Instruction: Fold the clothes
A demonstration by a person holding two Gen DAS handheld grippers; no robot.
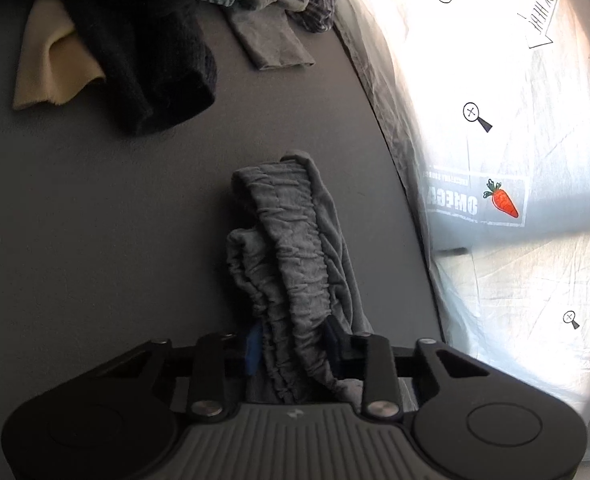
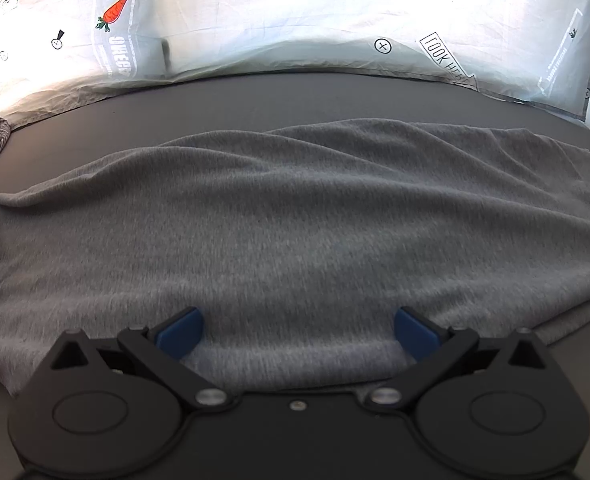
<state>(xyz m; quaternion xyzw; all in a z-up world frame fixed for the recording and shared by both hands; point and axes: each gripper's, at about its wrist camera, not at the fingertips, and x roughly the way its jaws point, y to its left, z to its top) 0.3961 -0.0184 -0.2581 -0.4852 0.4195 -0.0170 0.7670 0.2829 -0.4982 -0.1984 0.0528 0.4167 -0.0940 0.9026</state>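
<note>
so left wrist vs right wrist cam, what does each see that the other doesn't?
Left wrist only: the left gripper shut on a bunched elastic band of the grey garment, plus a black garment and a cream cloth farther back.

Right wrist only: the right gripper, jaws wide open, over the grey garment's flat spread.

Both: the grey garment, the dark grey tabletop, the white printed sheet with its carrot print, and a checked cloth.

Only readable stuff is on the white printed sheet (image 2: 295, 8): "LOOK HERE" in arrow-shaped boxes, upside down. There's also "OMEGA" beside a carrot picture (image 1: 503, 200), smaller print too tiny.
</note>
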